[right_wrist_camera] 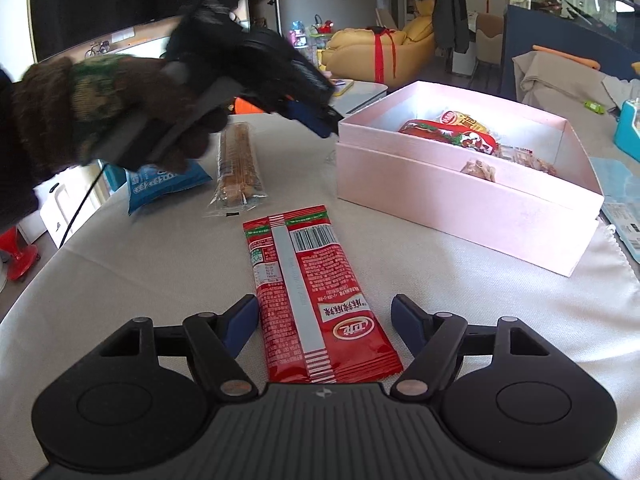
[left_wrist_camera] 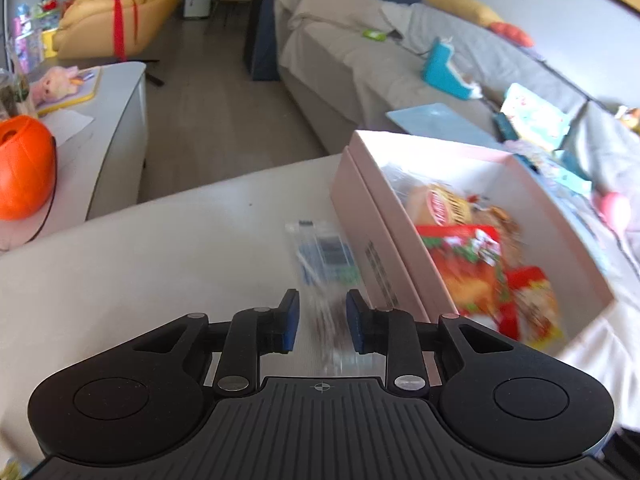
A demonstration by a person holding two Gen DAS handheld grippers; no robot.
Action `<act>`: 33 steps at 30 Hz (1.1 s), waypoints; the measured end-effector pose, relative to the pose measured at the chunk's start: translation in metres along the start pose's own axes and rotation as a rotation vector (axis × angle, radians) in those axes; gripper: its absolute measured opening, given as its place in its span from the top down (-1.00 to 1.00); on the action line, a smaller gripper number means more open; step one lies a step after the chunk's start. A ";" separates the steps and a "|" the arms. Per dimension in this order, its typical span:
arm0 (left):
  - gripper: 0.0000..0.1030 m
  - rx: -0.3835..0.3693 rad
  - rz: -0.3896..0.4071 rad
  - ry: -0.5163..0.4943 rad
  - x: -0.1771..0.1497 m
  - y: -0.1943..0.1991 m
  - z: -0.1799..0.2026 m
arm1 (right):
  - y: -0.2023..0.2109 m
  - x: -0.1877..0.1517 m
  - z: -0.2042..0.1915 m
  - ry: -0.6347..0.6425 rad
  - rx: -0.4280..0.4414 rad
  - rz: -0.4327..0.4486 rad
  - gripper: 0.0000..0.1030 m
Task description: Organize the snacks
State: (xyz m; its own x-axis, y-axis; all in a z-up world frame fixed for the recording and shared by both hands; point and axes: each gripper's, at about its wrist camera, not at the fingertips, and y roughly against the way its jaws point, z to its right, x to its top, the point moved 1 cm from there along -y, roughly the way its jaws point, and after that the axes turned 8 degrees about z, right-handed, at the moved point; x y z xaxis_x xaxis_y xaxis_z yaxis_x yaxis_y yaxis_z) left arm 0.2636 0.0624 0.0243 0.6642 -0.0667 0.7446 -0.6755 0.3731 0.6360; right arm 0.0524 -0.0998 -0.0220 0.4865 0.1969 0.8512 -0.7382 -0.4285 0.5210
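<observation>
We spread right gripper (right_wrist_camera: 325, 322) wide around red packet (right_wrist_camera: 310, 300) to grab it — left gripper (left_wrist_camera: 322, 322) clamps a clear wrapper (left_wrist_camera: 326, 256) headed for pink box (right_wrist_camera: 460, 196).

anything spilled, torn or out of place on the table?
Nothing spilled or visibly damaged. Three snacks lie outside the pink box: the red packet back side up between the right gripper's open jaws, the clear-wrapped biscuit bar, and the blue packet. The left wrist view is motion-blurred.
</observation>
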 end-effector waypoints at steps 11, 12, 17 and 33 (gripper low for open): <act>0.43 -0.008 -0.022 -0.028 -0.034 0.030 0.000 | 0.002 0.001 0.005 -0.038 0.009 0.008 -0.44; 0.43 -0.003 -0.026 -0.037 -0.043 0.040 0.002 | 0.002 0.001 0.005 -0.039 0.009 0.008 -0.44; 0.44 0.032 -0.019 -0.088 -0.082 0.084 0.022 | 0.001 0.000 0.005 -0.035 0.004 0.008 -0.44; 0.31 0.022 0.005 -0.028 -0.133 0.133 0.039 | 0.005 -0.004 0.016 -0.072 -0.161 -0.006 -0.50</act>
State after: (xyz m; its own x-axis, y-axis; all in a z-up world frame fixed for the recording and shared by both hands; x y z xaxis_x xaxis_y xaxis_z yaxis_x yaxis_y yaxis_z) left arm 0.0733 0.0842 0.0180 0.6516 -0.0909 0.7531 -0.6860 0.3530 0.6362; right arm 0.0542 -0.1174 -0.0237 0.5192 0.1332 0.8442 -0.7976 -0.2793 0.5346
